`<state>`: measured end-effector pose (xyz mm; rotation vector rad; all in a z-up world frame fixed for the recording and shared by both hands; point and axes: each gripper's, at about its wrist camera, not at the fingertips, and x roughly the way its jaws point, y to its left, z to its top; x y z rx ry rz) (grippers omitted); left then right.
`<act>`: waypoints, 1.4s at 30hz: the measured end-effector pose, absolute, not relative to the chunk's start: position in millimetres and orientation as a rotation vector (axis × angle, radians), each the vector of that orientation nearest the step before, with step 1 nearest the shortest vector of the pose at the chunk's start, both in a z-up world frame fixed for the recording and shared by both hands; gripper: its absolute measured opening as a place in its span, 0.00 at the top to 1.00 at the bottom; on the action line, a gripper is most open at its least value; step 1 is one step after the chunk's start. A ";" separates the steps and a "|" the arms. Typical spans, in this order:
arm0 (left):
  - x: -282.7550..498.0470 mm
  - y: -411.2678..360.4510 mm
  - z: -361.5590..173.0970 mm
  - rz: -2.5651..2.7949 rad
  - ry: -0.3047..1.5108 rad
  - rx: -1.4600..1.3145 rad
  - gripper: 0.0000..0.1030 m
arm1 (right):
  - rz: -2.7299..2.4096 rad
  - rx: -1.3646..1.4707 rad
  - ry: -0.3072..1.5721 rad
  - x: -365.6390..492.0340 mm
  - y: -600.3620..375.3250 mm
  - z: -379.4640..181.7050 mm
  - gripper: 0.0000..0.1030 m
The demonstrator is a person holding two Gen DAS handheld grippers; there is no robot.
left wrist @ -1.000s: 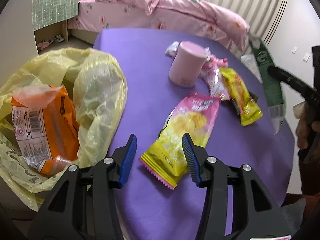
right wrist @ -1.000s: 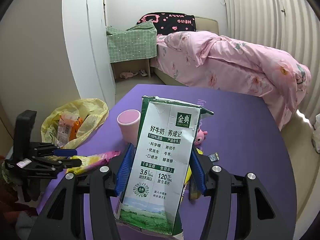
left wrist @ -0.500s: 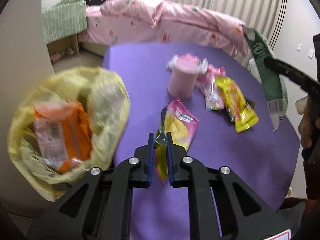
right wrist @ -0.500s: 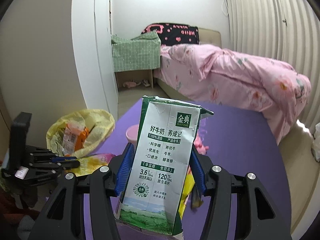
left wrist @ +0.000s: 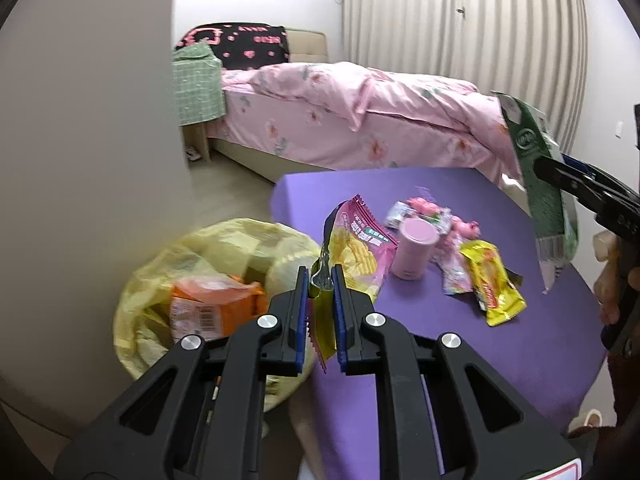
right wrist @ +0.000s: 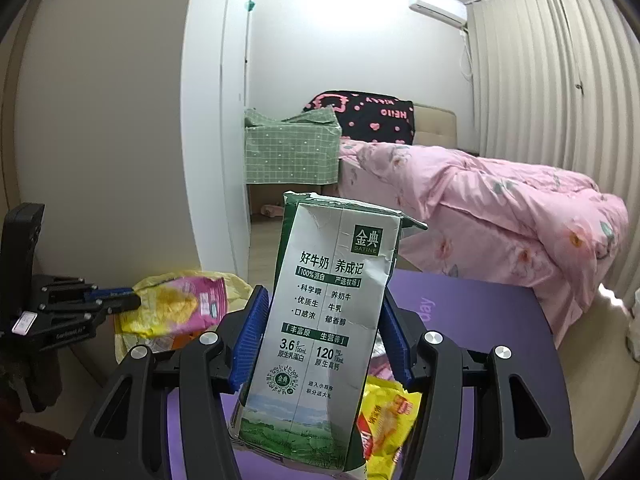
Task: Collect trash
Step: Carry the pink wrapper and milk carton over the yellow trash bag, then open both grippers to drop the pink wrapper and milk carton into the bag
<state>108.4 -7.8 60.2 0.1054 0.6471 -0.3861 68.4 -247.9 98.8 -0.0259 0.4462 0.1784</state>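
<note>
My left gripper (left wrist: 320,276) is shut on a pink and yellow chip bag (left wrist: 356,248) and holds it in the air beside the yellow trash bag (left wrist: 224,248), which holds an orange packet (left wrist: 212,312). The chip bag also shows in the right wrist view (right wrist: 176,310). My right gripper (right wrist: 320,308) is shut on a green and white milk carton (right wrist: 324,320), held upright above the purple table (right wrist: 480,312). The carton also shows at the right of the left wrist view (left wrist: 536,176).
On the purple table (left wrist: 400,328) stand a pink cup (left wrist: 412,252), a yellow snack wrapper (left wrist: 494,282) and small pink wrappers (left wrist: 452,224). A pink bed (left wrist: 360,120) stands behind the table. A wall (left wrist: 80,120) rises at the left.
My left gripper shut on the chip bag and lifted it off the table toward the trash bag. My right gripper rose with the milk carton still in it.
</note>
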 end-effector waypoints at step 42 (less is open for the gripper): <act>205.5 70.4 -50.6 -0.168 0.920 -0.077 0.76 | 0.202 0.005 0.554 99.2 -232.3 66.2 0.50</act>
